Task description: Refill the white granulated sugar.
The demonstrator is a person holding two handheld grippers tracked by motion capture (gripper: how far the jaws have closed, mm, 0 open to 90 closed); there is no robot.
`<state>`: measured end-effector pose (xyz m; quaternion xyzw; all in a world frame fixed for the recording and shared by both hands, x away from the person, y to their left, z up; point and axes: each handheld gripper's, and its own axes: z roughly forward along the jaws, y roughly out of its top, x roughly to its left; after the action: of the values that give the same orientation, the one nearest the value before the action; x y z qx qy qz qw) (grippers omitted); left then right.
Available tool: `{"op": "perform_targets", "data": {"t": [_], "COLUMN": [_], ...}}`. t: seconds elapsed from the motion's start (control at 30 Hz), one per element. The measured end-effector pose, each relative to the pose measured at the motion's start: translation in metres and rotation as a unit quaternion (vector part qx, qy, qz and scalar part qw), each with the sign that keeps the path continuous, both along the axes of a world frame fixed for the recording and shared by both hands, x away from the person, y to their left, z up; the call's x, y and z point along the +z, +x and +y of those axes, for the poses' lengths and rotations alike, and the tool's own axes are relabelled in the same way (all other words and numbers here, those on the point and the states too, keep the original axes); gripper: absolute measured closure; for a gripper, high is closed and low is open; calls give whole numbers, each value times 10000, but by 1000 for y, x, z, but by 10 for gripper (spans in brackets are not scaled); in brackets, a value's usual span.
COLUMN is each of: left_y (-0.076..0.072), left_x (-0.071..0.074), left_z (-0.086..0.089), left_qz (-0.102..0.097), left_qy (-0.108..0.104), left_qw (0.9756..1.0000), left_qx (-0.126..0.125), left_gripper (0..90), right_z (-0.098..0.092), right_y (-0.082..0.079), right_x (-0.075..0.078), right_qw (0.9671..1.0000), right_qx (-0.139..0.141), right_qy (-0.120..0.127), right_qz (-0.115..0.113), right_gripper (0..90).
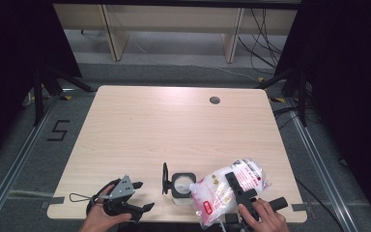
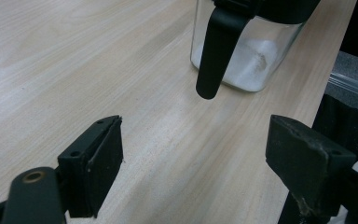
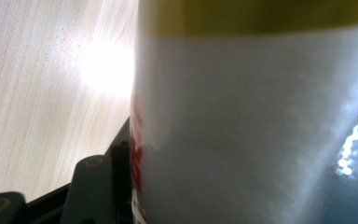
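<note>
pouch [image 1: 227, 189] of white granules, clear plastic with red print, lies tilted in the right gripper [image 1: 241, 193] near the front right edge of the tabletop [image 1: 174, 125], its lower corner reaching toward the open mouth of a small clear jar [image 1: 182, 185]. in the right gripper view the pouch [image 3: 251, 121] presses close against the lens, a yellow band across its top, and a black jaw pad sits flat against its left side, so the jaws are closed partway on the pouch's body, holding it.

it will likely handle as a soft, shifting load: the film is slick and glossy, the contents slump toward whichever end hangs lowest, and a hard squeeze would dent the bag or push granules out fast. a hold across the middle, where it is gripped now, seems sound; the weight looks moderate, and lifting the far end would steer the flow.

the jar stands upright just left of the pouch, black rim around its mouth and a black hinged lid [image 1: 165, 178] standing open on its left side. in the left gripper view the jar [image 2: 242, 51] shows a shallow layer of white granules at its bottom, with a black handle hanging in front.

the left gripper [image 1: 137, 195] rests at the front left edge, well apart from the jar, its jaws wide open with nothing between them.
</note>
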<state>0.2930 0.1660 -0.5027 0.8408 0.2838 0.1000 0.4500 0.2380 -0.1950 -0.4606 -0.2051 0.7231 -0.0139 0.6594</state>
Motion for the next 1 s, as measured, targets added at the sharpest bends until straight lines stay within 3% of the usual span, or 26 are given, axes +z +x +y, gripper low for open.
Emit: {"op": "perform_targets", "data": {"t": [0.17,0.2,0.3,0.4,0.43,0.47,0.5,0.53,0.57,0.6,0.67,0.7,0.73,0.9,0.93,0.97,1.0], "left_y": [2,0,0,0,0,-1,1,-1,-1,0,1,0,0,0,-1,0,0], "left_x": [1,0,1,0,0,-1,1,0,0,1,1,0,1,1,1,2,1], "left_z": [2,1,1,0,1,-1,2,0,0,2,1,0,0,1,0,2,1], "left_qz": [-145,-30,-40,-72,-66,-21,-62,-12,-23,-109,-125,-42,-65,-86,-62,-98,-95], "left_qy": [127,65,46,-21,48,-112,128,-20,-5,190,95,-12,79,155,43,186,78], "left_qw": [9998,10000,10000,10000,10000,9999,9999,10000,10000,9997,9999,10000,9999,9998,10000,9998,9999], "left_qx": [-99,11,-4,-29,-25,23,-23,33,15,-59,-69,-17,-24,-50,-34,-64,-55], "left_gripper": [185,185,185,185,185,185,185,185,185,185,185,185,185,185,185,185,185], "right_z": [0,0,1,1,1,0,0,0,0,0,0,0,0,0,0,0,-1], "right_y": [-1,-1,-1,-1,-2,-1,-2,-1,-2,-2,-1,-2,-1,-1,-1,-1,-2], "right_x": [-1,-2,-1,-2,-2,-2,-2,-2,-2,-2,0,1,2,0,0,-1,-1], "right_qw": [10000,9999,10000,9999,9999,9999,9998,9999,9998,9997,9999,9999,9999,10000,10000,10000,9999], "right_qx": [-40,-84,-2,-71,-69,-56,-68,-43,-94,-106,-96,-119,-64,-46,-48,-40,-59], "right_qy": [54,118,8,93,106,107,172,100,182,200,84,-32,-96,81,82,77,114], "right_qz": [54,79,36,61,61,80,51,19,32,31,65,41,14,12,15,21,31], "right_gripper": [439,439,439,439,439,439,439,439,439,440,440,440,439,440,440,440,440]}}
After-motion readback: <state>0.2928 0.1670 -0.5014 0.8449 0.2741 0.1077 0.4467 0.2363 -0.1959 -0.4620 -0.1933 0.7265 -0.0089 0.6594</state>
